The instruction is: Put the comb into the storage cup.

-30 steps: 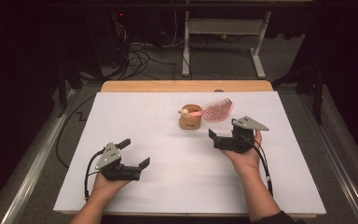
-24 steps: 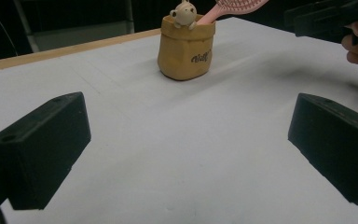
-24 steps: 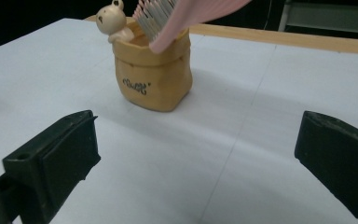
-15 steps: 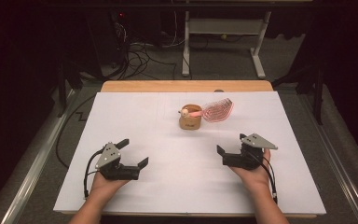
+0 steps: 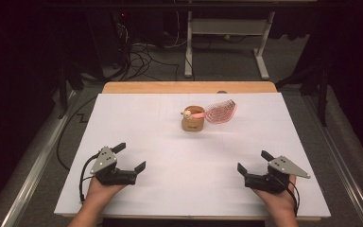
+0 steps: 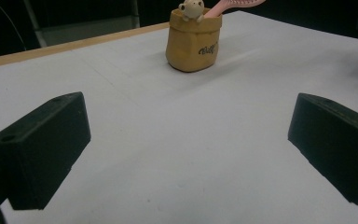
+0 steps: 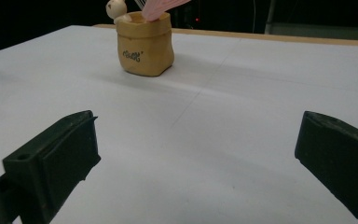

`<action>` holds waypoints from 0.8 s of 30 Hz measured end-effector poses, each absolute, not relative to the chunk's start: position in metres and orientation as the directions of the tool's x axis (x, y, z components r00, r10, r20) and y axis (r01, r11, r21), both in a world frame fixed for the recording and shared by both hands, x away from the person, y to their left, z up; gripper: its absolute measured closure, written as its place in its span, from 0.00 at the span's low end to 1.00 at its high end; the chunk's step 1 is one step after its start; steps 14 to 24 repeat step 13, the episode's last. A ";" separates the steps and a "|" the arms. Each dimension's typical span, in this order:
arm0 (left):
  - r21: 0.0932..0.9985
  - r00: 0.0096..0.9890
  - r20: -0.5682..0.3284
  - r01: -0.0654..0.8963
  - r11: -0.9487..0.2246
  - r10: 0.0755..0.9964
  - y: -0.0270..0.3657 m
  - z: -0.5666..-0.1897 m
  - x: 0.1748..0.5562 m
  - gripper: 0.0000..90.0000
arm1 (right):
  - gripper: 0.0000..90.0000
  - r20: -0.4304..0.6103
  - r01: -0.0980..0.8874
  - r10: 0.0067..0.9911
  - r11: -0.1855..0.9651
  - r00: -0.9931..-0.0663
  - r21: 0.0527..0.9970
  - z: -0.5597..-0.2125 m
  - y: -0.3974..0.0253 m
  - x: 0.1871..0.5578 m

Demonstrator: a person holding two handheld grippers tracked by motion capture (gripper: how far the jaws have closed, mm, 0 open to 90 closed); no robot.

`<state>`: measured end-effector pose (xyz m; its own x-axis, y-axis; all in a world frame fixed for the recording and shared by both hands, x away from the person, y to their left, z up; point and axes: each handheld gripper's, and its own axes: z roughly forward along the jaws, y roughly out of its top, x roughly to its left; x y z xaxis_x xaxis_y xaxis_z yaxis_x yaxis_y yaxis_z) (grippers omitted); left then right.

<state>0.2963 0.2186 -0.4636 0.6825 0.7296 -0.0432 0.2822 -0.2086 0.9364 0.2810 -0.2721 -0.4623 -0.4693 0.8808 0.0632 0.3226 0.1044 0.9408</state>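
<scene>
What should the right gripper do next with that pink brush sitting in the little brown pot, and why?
Probably nothing more than rest: the pink brush already stands handle-down in the brown pot, leaning toward the far right. Both the right gripper and left gripper sit open near the table's front edge, well apart from the pot. If anything, settle the right gripper where it is.

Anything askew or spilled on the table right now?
Nothing spilled. The tan pot stands upright, with the pink comb leaning out of it to one side, propped rather than fallen. Left gripper and right gripper are open, apart from it.
</scene>
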 end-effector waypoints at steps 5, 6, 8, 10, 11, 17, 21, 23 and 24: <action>0.938 0.683 -0.041 0.277 -0.207 0.729 0.217 -0.464 0.296 0.00 | 0.00 0.079 0.290 0.887 0.064 -0.455 0.955 -0.458 -0.278 0.277; 0.936 0.683 -0.041 0.281 -0.211 0.729 0.217 -0.464 0.297 0.00 | 0.00 0.078 0.284 0.887 0.062 -0.454 0.957 -0.458 -0.279 0.277; 0.937 0.681 -0.046 0.284 -0.205 0.730 0.218 -0.465 0.297 0.00 | 0.00 0.073 0.289 0.885 0.072 -0.461 0.955 -0.459 -0.278 0.278; 0.939 0.680 -0.049 0.281 -0.198 0.731 0.218 -0.464 0.297 0.00 | 0.00 0.076 0.305 0.883 0.079 -0.463 0.949 -0.461 -0.275 0.279; 0.940 0.680 -0.050 0.280 -0.196 0.731 0.219 -0.463 0.297 0.00 | 0.00 0.074 0.307 0.881 0.083 -0.467 0.948 -0.462 -0.274 0.279; 0.941 0.680 -0.053 0.279 -0.192 0.732 0.219 -0.463 0.297 0.00 | 0.00 0.067 0.303 0.882 0.088 -0.466 0.949 -0.461 -0.272 0.279; 0.941 0.680 -0.053 0.279 -0.192 0.732 0.219 -0.463 0.297 0.00 | 0.00 0.067 0.303 0.882 0.088 -0.466 0.949 -0.461 -0.272 0.279; 0.941 0.680 -0.053 0.279 -0.192 0.732 0.219 -0.463 0.297 0.00 | 0.00 0.067 0.303 0.882 0.088 -0.466 0.949 -0.461 -0.272 0.279; 0.941 0.680 -0.053 0.279 -0.192 0.732 0.219 -0.463 0.297 0.00 | 0.00 0.067 0.303 0.882 0.088 -0.466 0.949 -0.461 -0.272 0.279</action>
